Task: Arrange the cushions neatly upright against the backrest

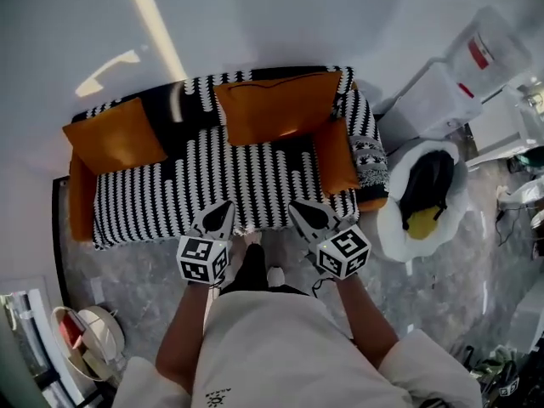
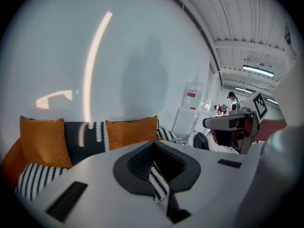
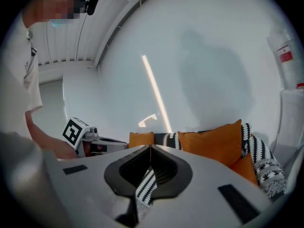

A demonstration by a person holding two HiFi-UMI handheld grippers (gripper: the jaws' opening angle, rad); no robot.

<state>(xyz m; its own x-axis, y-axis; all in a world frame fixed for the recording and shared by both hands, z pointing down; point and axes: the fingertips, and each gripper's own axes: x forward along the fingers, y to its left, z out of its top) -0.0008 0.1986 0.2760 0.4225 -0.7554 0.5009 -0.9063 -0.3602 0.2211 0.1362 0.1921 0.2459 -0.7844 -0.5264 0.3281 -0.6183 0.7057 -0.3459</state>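
Sofa stands backed to the wall. First cushion sits on the sofa's left end, upright against the backrest. Second cushion is right of the sofa's centre, leaning on the backrest. Third cushion lies just before it, against the sofa's right arm. Round seat is right of the sofa, with a bag in it. Water dispenser stands behind that seat.

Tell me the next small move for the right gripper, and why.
Probably open the right gripper and reach toward the side cushion, which stands along the armrest. That gripper and the left gripper are shut and empty by the sofa's front edge. The left cushion and middle cushion already lean on the backrest; this one faces sideways.
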